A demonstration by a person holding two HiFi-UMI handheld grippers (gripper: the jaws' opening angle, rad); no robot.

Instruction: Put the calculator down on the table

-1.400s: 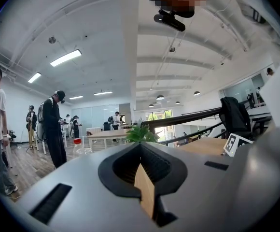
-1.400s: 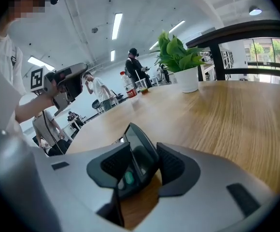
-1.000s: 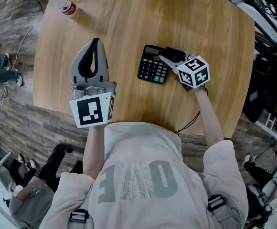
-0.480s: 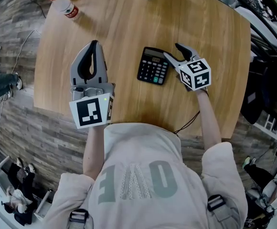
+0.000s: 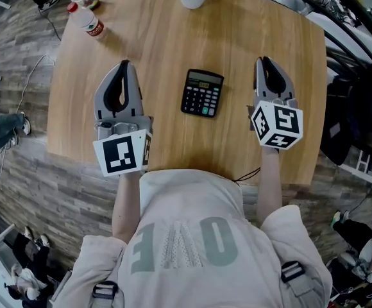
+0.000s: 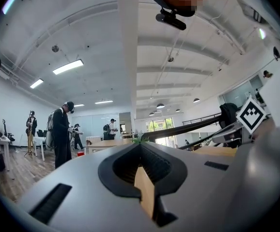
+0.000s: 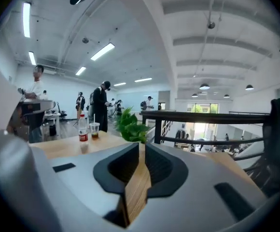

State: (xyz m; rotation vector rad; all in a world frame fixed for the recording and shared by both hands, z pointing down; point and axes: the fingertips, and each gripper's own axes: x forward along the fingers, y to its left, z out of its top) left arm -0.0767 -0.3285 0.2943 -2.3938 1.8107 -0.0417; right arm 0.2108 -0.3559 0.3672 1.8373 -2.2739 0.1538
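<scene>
Calculator (image 5: 202, 93) set flat on tabletop (image 5: 167, 37), apparently placed; right gripper (image 5: 263, 61) fingers, just narrowing, grasp nothing; left gripper (image 5: 125, 64) fingers clenched, empty.

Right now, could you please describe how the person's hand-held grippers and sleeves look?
The left hand-held gripper and right hand-held gripper are grey with black-lined jaws and a cube of black-and-white square markers. The right's jaws have just been closing, empty. Sleeves are pale beige; a black cable trails below.

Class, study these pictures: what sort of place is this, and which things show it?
Probably a large open-plan office or lab: a wooden table with a calculator on it, several people standing about the wide floor, and long strip lights overhead.
</scene>
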